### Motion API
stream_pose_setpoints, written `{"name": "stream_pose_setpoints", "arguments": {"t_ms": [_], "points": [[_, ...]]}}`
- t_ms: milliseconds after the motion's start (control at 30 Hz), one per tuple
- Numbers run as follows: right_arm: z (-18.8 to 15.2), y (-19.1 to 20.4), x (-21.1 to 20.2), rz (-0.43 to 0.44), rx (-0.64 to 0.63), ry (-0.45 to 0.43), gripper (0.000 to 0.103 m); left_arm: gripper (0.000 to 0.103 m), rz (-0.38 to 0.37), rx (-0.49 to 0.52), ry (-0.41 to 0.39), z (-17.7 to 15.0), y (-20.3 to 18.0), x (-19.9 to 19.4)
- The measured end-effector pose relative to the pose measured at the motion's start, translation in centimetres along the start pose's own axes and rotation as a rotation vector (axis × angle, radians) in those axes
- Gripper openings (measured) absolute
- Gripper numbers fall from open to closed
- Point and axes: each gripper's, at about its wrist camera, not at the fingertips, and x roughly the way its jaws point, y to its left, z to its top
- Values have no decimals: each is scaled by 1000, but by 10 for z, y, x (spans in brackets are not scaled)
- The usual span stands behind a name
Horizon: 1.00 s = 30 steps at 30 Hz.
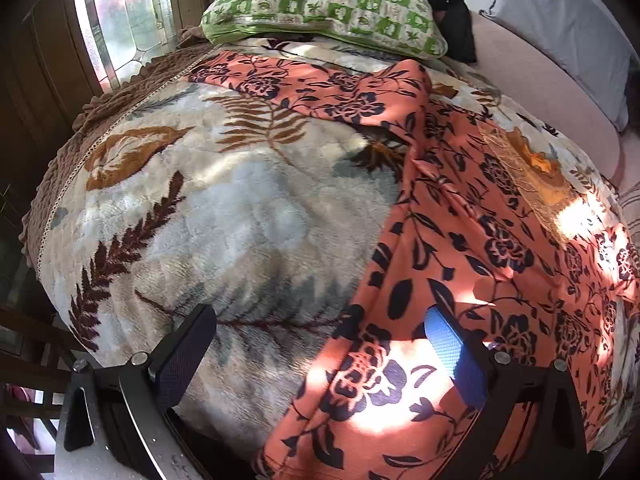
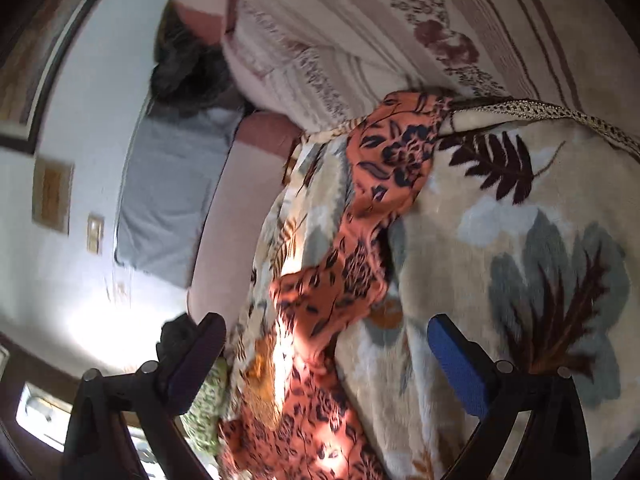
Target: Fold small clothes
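An orange garment with a dark floral print (image 1: 472, 240) lies spread on the leaf-patterned fleece blanket (image 1: 224, 208), one sleeve reaching toward the pillow. My left gripper (image 1: 320, 344) is open and empty just above the garment's near hem, its blue pad (image 1: 456, 360) over the cloth. In the right wrist view the same garment (image 2: 352, 276) runs in a rumpled strip across the blanket (image 2: 520, 264). My right gripper (image 2: 324, 356) is open and empty, hovering over that strip; the view is blurred.
A green-and-white pillow (image 1: 328, 8) and dark clothing (image 1: 456, 20) lie at the bed's head. A grey pillow (image 1: 568, 32) rests on a pink bolster (image 1: 536, 92). A window (image 1: 120, 12) is at left. A striped sheet (image 2: 400, 28) lies beyond the blanket.
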Motion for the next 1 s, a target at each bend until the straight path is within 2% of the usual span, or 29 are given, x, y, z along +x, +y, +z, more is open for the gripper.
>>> {"name": "stream_pose_setpoints", "arguments": {"t_ms": [67, 200, 300, 400, 433, 500, 533, 600, 633, 733, 800, 900, 1000], "points": [[32, -12, 17, -4, 57, -17, 96, 103, 39, -20, -4, 6, 12, 4], [75, -23, 59, -50, 79, -28, 88, 103, 81, -73, -40, 21, 36, 6], [91, -33, 90, -132, 88, -32, 73, 103, 66, -153, -45, 32, 56, 14], [98, -41, 108, -195, 92, -50, 50, 103, 57, -214, -35, 37, 73, 27], [100, -42, 111, -214, 82, -58, 38, 103, 59, -219, -30, 37, 76, 31], [104, -34, 117, -272, 37, -62, 24, 103, 54, -220, -27, 37, 82, 37], [105, -24, 117, -292, -1, -65, 10, 103, 48, -220, -34, 37, 84, 39], [100, 10, 111, -327, -119, -106, 9, 103, 26, -226, -47, 35, 89, 43], [94, 34, 107, -317, -185, -122, 8, 103, 7, -234, -50, 34, 93, 46], [57, 126, 98, -236, -406, -133, 8, 103, -77, -304, -51, 28, 107, 52], [10, 194, 95, -144, -562, -120, 8, 103, -136, -360, -82, 25, 117, 48], [-87, 280, 95, 12, -787, -65, 7, 103, -223, -431, -101, 20, 130, 47], [-201, 320, 115, 102, -962, 30, 8, 103, -267, -455, -112, 17, 136, 45]]}}
